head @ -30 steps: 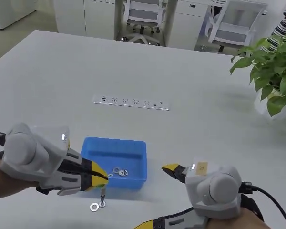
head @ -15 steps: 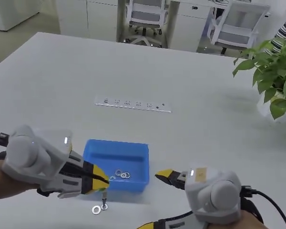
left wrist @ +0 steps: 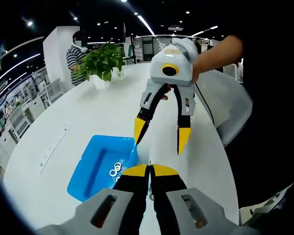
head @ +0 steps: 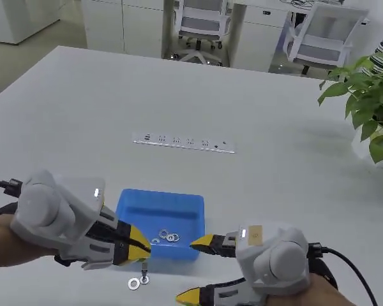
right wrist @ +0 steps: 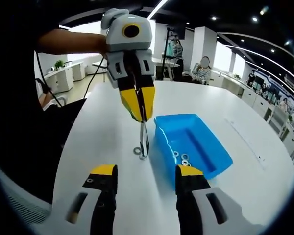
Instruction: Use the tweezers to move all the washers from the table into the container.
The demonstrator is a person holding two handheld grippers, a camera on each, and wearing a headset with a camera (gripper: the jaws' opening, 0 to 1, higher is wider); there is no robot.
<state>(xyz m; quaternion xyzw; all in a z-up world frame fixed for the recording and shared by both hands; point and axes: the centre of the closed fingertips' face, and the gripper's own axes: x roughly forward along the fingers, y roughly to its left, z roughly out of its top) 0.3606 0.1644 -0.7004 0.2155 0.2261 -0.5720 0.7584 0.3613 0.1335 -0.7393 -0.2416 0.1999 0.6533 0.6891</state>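
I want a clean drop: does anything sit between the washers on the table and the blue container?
Nothing visible does. The washers lie on bare table just outside the container, near its front wall. The tweezers in the left gripper point down at them.

Open white worktop [head: 274,191] stretches beyond the shallow blue plastic container [head: 156,207], broken by a white power strip [head: 182,141] well behind it. At the container's near edge, the left hand-held gripper [head: 139,250], clamping metal tweezers [head: 143,269], and the spread-jawed right hand-held gripper [head: 193,268] leave a narrow gap.
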